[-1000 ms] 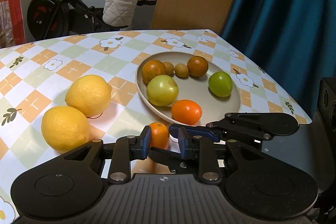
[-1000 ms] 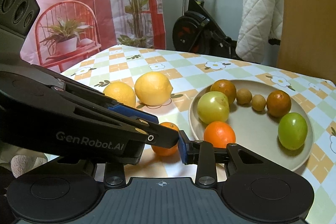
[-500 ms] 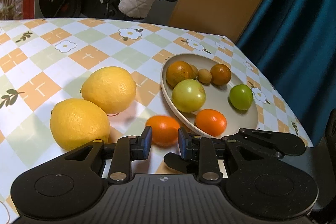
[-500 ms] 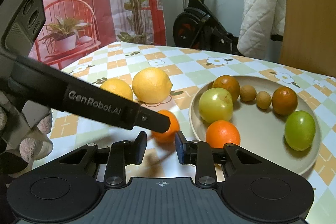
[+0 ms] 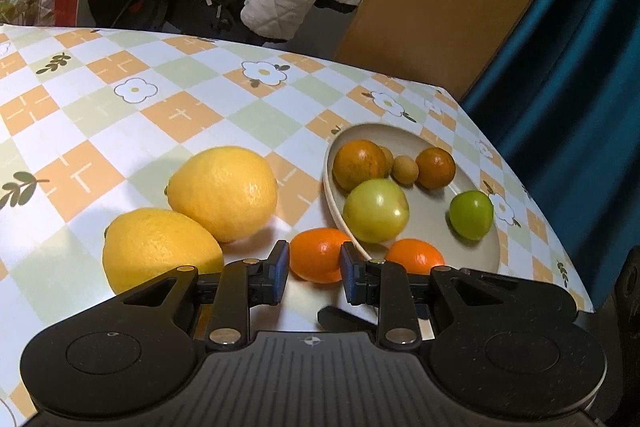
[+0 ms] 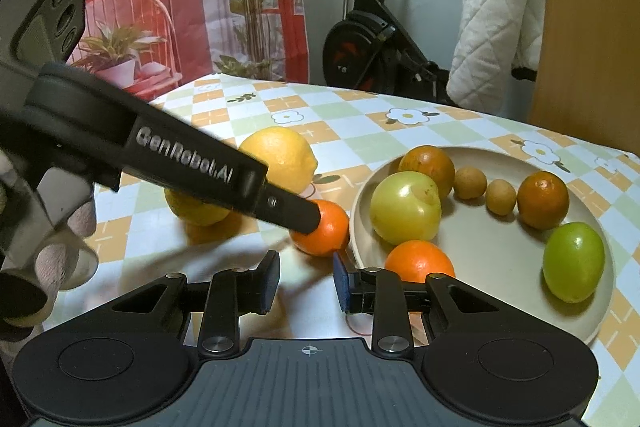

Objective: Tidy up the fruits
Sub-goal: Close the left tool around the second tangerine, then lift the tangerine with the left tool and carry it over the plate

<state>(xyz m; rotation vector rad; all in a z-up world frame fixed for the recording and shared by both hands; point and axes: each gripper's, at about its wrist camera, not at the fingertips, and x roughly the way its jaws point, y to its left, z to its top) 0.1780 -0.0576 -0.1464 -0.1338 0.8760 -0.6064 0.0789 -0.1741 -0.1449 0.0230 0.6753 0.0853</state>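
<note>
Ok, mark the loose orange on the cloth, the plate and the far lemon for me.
loose orange (image 5: 318,254), left wrist view, middle of its skin.
plate (image 6: 504,251), right wrist view, bare floor inside.
far lemon (image 5: 224,193), left wrist view, middle of its rind.

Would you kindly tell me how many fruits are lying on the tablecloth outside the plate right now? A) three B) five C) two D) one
A: two lemons and one small orange rest on the tablecloth beside the plate; every other fruit sits inside the plate.
</note>
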